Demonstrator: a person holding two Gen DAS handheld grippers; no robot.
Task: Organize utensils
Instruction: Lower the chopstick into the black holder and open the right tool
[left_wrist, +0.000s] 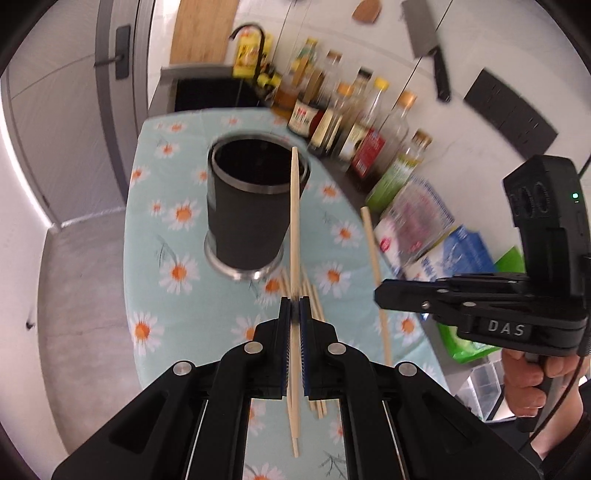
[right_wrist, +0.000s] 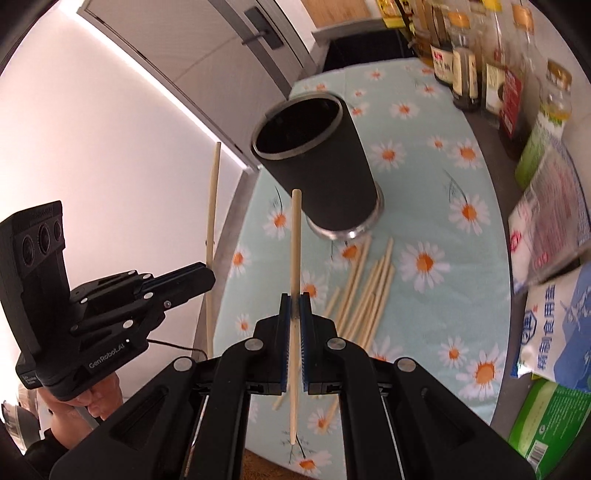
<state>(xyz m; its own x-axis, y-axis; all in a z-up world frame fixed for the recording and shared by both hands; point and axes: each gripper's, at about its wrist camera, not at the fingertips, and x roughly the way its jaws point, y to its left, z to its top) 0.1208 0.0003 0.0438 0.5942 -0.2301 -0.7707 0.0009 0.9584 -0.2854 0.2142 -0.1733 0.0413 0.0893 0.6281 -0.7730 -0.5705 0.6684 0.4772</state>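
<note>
The left gripper (left_wrist: 294, 308) clamped one chopstick (left_wrist: 294, 221) and the right gripper (right_wrist: 294, 304) another (right_wrist: 295, 251), both raised lengthwise along the fingers, tips toward the black holder (right_wrist: 317, 162) mid-cloth (right_wrist: 443, 314).

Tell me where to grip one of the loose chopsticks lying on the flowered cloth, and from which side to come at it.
Probably take an outer stick of the chopstick pile, near its middle, coming from above with the jaws across its width. The sticks lie flat and fanned on the tablecloth, crowded at the centre, so an edge one is freer. Both the left gripper and right gripper are each shut on a chopstick already.
</note>
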